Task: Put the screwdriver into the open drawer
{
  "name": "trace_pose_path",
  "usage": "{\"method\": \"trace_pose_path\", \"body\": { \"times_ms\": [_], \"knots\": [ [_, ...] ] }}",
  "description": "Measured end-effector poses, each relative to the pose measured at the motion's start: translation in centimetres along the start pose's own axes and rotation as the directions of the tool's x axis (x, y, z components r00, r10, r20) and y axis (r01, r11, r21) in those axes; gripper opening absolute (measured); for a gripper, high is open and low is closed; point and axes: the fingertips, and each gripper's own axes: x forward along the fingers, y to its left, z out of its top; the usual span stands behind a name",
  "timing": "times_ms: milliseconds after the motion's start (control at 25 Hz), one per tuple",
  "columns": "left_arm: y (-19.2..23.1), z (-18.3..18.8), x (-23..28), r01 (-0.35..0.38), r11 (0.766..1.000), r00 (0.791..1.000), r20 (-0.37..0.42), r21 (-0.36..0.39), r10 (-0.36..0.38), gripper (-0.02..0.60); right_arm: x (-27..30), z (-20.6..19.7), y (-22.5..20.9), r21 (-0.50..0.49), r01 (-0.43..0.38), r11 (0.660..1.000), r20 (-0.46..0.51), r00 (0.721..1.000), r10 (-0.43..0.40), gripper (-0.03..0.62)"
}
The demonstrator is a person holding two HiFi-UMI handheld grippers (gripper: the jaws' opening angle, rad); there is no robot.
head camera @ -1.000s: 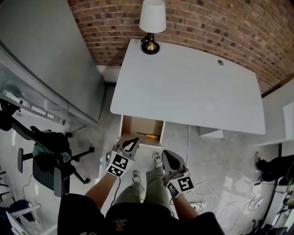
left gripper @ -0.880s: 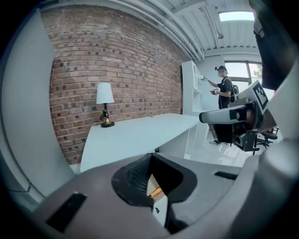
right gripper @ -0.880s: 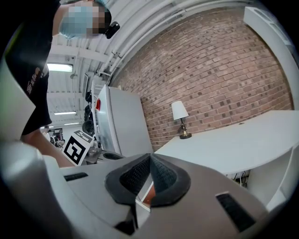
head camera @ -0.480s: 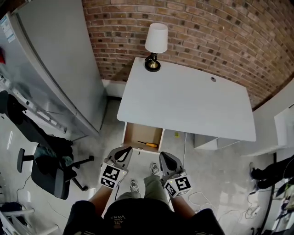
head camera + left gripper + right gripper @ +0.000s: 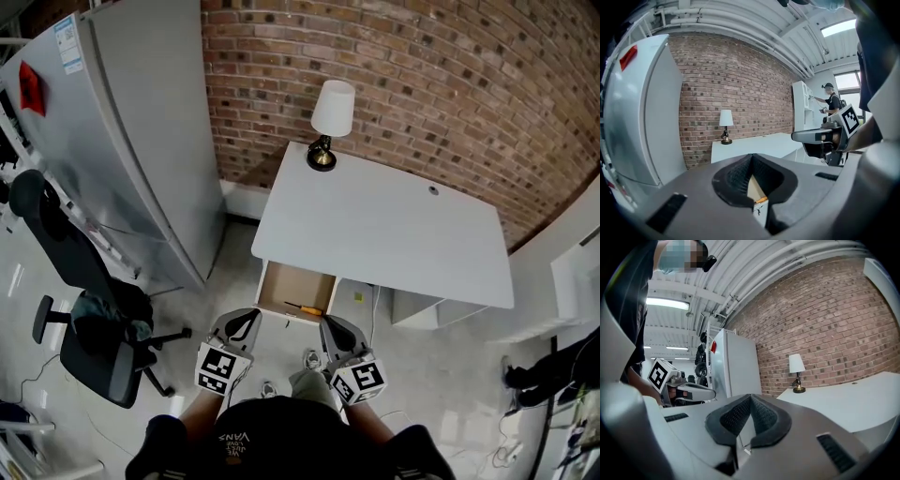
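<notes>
The screwdriver (image 5: 306, 308), thin with a yellow handle, lies inside the open drawer (image 5: 281, 286) under the white desk (image 5: 384, 230). My left gripper (image 5: 246, 319) hovers in front of the drawer's left corner, shut and empty. My right gripper (image 5: 330, 325) hangs in front of the drawer's right side, also shut with nothing held. In the left gripper view the closed jaws (image 5: 751, 158) frame a sliver of the drawer and the orange handle (image 5: 761, 200). In the right gripper view the fingers (image 5: 750, 399) meet at their tips.
A lamp (image 5: 330, 122) stands at the desk's far left corner against the brick wall (image 5: 422, 84). A tall grey fridge (image 5: 122, 141) stands to the left, with an office chair (image 5: 84, 323) in front of it. A white cabinet (image 5: 574, 272) stands at the right.
Both grippers have risen and drawn back from the drawer toward my body. The view has pulled up and away, so the desk looks smaller. The screwdriver stays in the drawer.
</notes>
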Motion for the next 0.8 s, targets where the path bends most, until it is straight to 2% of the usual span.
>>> {"method": "trace_pose_path", "body": {
  "times_ms": [520, 800],
  "knots": [
    [2.7, -1.1, -5.1, -0.115, 0.993, 0.993, 0.018, -0.02, 0.115, 0.008, 0.6, 0.5, 2.3, -0.048, -0.032, 0.998, -0.02, 0.999, 0.031, 0.0],
    [3.2, -1.5, -6.6, -0.143, 0.989, 0.989, 0.027, -0.042, 0.144, 0.008, 0.6, 0.0, 2.8, -0.065, -0.028, 0.998, -0.051, 0.998, 0.025, 0.0]
  ]
}}
